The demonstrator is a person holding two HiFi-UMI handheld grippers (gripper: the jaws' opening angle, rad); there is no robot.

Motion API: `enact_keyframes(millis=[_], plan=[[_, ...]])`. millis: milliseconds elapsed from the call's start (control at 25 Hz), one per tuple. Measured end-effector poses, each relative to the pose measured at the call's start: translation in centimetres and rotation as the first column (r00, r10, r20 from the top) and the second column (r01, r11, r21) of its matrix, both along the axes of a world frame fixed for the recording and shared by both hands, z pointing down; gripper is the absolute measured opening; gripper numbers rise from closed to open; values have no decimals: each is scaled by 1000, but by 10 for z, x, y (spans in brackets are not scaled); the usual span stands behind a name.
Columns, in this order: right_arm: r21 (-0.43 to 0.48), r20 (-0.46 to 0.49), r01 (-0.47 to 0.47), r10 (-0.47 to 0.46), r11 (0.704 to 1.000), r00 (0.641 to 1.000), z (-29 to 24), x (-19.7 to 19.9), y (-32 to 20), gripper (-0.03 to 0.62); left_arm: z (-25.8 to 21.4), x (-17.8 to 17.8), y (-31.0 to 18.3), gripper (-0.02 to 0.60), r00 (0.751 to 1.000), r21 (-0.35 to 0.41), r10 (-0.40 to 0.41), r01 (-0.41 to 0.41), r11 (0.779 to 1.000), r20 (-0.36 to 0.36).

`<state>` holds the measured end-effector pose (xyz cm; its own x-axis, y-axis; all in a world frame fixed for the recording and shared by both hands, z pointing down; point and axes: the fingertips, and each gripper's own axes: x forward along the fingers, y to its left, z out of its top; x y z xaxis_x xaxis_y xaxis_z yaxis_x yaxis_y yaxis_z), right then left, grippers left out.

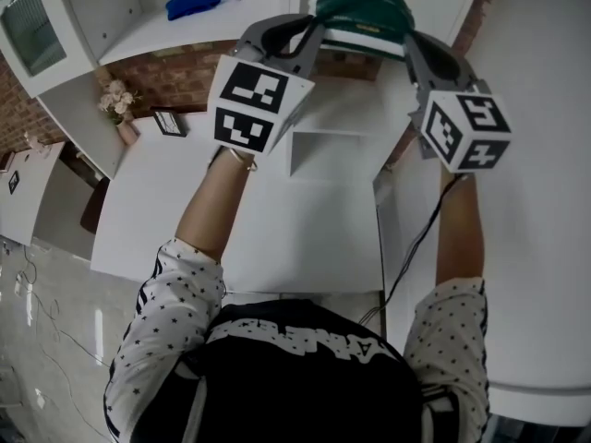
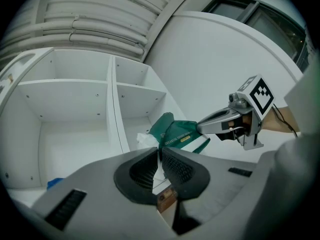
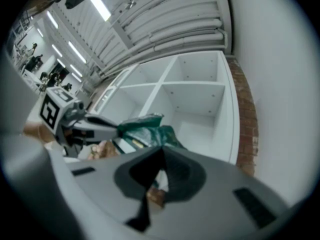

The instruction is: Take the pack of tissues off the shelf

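Jaws of the left gripper (image 2: 160,155) are pressed nearly together on a thin white edge of the pack of tissues (image 2: 178,133). In the right gripper view the jaws of the right gripper (image 3: 161,156) are closed in the same way on the opposite end of this green pack. So both tools hold one thing, each by one end, and the pack hangs between them. In the head view it is at the top centre of the frame, between the two marker cubes and in front of the white shelf (image 1: 175,35). In the left gripper view the pack appears just in front of the upright divider, before the open compartments. I judge that it is lifted from the board, though I cannot tell if it is fully outside. A blue thing (image 1: 195,4) lies on the shelf at the upper left of the head view, well apart from the pack. The grasp is done. What is left is to bring the pack clear of the shelf, probably toward the white table (image 1: 277,238) lower in the frame.
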<state>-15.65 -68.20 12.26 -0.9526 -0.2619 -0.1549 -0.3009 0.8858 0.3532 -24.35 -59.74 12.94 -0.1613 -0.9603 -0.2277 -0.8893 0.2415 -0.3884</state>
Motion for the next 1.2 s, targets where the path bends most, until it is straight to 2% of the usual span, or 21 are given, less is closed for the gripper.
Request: enact_keyframes(millis=[400,720,840,1200], plan=[[78,57,-2,-3,997,998,8,15,33,32,3,14,31,54,999,66,-18,15,998,44],[132,81,-11,0,991,997,41,13,80,32,31,15,79,54,997,85,-42,36,996,68],[122,79,8,-18,992,997,46,13,86,32,32,16,85,54,995,81,-60,54,995,75],[128,44,24,-30,991,999,50,13,96,32,39,15,93,52,997,51,-72,71,996,19]])
